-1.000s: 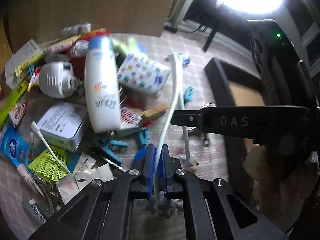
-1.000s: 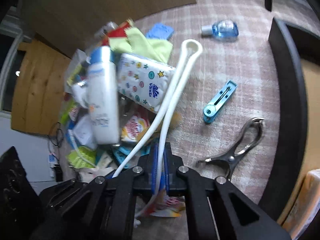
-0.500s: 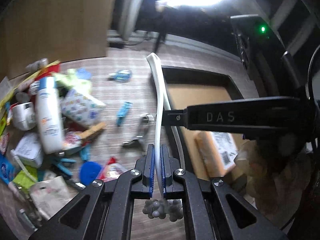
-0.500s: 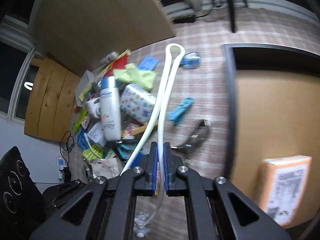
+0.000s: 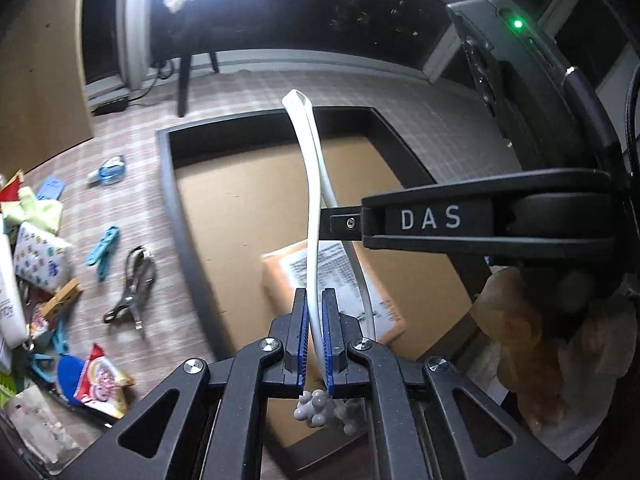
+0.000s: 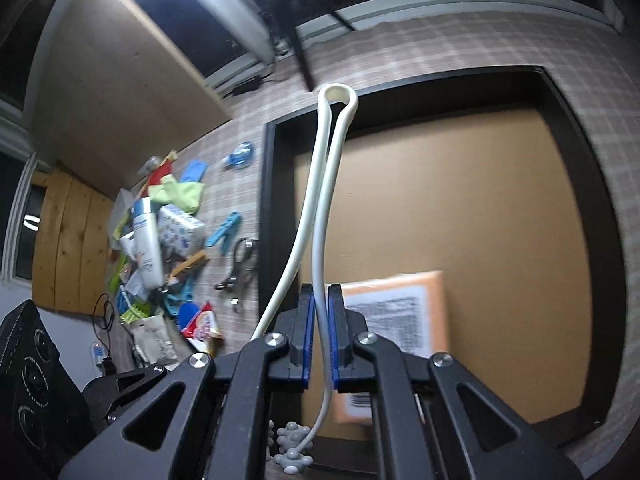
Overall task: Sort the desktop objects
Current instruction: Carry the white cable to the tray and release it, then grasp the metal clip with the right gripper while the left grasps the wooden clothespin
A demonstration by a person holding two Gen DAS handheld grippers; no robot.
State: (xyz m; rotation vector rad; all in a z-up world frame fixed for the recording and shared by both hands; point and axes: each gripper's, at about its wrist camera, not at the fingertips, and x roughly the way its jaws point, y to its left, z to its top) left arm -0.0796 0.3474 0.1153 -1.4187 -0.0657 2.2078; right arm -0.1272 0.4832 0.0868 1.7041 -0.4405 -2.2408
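- The left hand-held gripper (image 5: 315, 334) is pinched shut on one strand of a folded white band (image 5: 310, 200) with grey knobbly ends; the right hand-held gripper (image 6: 319, 326) is clamped just as tight on the other strand
- The band's looped end stands up over the dark-rimmed tray (image 5: 176, 216), so the step in hand looks like carrying it in for sorting
- Landmark for the drop: the orange parcel (image 5: 288, 276) already lying on the tray's brown floor; aim for bare floor beside the parcel, not on top of it
- Bring both grippers down together, since each holds a strand; if one lags, the band will twist or pull out of a pinch
- Lower until the dangling knobbly ends (image 6: 294, 446) touch the tray floor, then lay the loop over away from the parcel
- Release both pinches at nearly the same time, so the springy band does not flick back over the rim towards the clutter (image 5: 44, 264) on the bench left of the tray
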